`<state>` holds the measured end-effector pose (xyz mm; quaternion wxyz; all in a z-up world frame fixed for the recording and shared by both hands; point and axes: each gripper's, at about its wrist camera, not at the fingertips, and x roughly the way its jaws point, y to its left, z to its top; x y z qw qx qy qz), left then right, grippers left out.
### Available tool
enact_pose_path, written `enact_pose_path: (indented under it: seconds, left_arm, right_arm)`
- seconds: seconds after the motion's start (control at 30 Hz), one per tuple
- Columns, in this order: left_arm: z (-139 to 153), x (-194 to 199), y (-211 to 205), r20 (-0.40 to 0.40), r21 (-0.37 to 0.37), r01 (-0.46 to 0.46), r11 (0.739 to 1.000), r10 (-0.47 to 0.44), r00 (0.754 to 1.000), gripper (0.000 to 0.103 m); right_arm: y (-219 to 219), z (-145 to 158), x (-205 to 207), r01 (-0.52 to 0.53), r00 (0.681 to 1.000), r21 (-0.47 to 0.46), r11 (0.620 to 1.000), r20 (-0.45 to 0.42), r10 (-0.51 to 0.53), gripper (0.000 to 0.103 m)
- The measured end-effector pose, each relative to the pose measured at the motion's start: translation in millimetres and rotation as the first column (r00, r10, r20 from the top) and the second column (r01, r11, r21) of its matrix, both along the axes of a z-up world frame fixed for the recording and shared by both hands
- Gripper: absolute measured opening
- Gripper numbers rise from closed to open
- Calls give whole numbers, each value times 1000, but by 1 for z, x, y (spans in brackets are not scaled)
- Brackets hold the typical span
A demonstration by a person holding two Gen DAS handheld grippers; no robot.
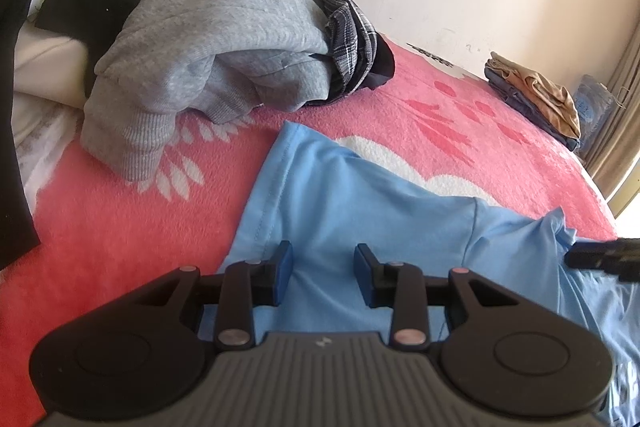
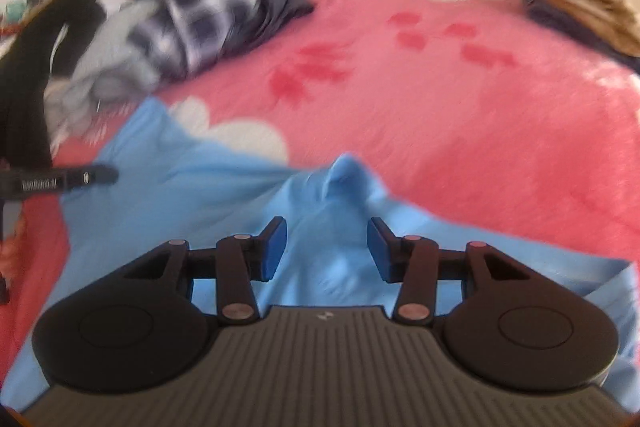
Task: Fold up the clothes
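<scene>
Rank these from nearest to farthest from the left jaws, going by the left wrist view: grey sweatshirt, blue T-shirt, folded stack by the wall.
1. Blue T-shirt: directly under the left gripper, centre.
2. Grey sweatshirt: ahead, to the left, heaped with a plaid garment.
3. Folded stack: far right, against the wall.

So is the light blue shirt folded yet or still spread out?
Spread out, not folded: the light blue shirt lies rumpled across the pink blanket.

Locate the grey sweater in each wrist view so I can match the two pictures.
Left wrist: grey sweater fills the upper left, heaped on the pink blanket.
Right wrist: grey sweater is blurred at the left edge, mid-height.
Shared landmark: plaid garment lying against it.
</scene>
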<state>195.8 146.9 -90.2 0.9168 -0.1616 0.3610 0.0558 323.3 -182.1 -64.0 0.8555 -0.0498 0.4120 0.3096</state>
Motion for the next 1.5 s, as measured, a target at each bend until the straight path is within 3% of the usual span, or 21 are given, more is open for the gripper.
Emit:
enact_pose_path:
  seconds: [0.07, 0.1, 0.13, 0.17, 0.37, 0.43, 0.57, 0.73, 0.83, 0.97, 1.1, 1.27, 1.37, 1.4, 1.43, 1.5]
  left_arm:
    - [0, 0, 0, 3, 1, -1, 1000, 1, 1000, 35]
    - [-1, -1, 0, 5, 0, -1, 1000, 1, 1000, 35]
    - [-1, -1, 0, 7, 0, -1, 1000, 1, 1000, 35]
    - [-1, -2, 0, 9, -2, -1, 1000, 1, 1000, 35]
    - [3, -2, 8, -7, -42, 0, 999, 0, 1000, 35]
    - [8, -7, 11, -1, -66, -11, 998, 11, 1000, 36]
    - [17, -20, 18, 19, -94, -36, 995, 38, 999, 38]
    - [19, -26, 27, 2, -61, -71, 996, 71, 997, 39]
    - [10, -21, 34, -62, -63, -96, 993, 92, 994, 37]
    - [7, -24, 38, -57, -83, -105, 991, 101, 993, 35]
    - [4, -27, 43, -58, -104, -131, 986, 126, 990, 23]
    - [2, -30, 43, -45, -114, -131, 985, 126, 991, 16]
    - [0, -32, 42, -38, -115, -131, 985, 128, 991, 11]
    - [0, -32, 42, -38, -116, -130, 985, 126, 991, 9]
    - [0, -32, 42, -37, -118, -129, 985, 125, 991, 7]
    - [1, -34, 43, -32, -122, -130, 984, 127, 991, 5]
  right_arm:
    - [6, -5, -2, -2, 1000, 0, 1000, -16, 2, 41]
    - [9, -6, -4, -2, 1000, -17, 1000, -10, 2, 32]
    - [12, -6, -6, -3, 1000, -36, 999, -3, 3, 13]
    - [13, -6, -10, -8, 1000, -58, 998, 2, 8, 7]
    - [-2, -6, -11, 96, 995, -74, 993, -25, -98, 4]
    - [-2, 0, -15, 133, 991, -52, 990, -15, -134, 6]
    - [21, 24, -31, 39, 997, 43, 998, 60, -41, 8]
    - [85, 37, -22, -116, 992, 120, 986, 69, 109, 50]
    - [132, 28, -2, -163, 986, 71, 984, 42, 160, 54]
    - [172, 13, 22, -170, 985, 33, 985, -20, 171, 54]
    - [193, 10, 35, -181, 980, 90, 979, -70, 188, 53]
    - [232, 6, 43, -204, 975, 47, 978, -83, 207, 52]
    - [248, 2, 41, -213, 973, 21, 977, -84, 214, 45]
    - [253, 0, 38, -216, 974, -2, 976, -75, 215, 31]
    - [258, -2, 35, -218, 974, -25, 976, -66, 216, 10]
    - [259, 2, 27, -220, 975, -24, 975, -28, 220, 3]
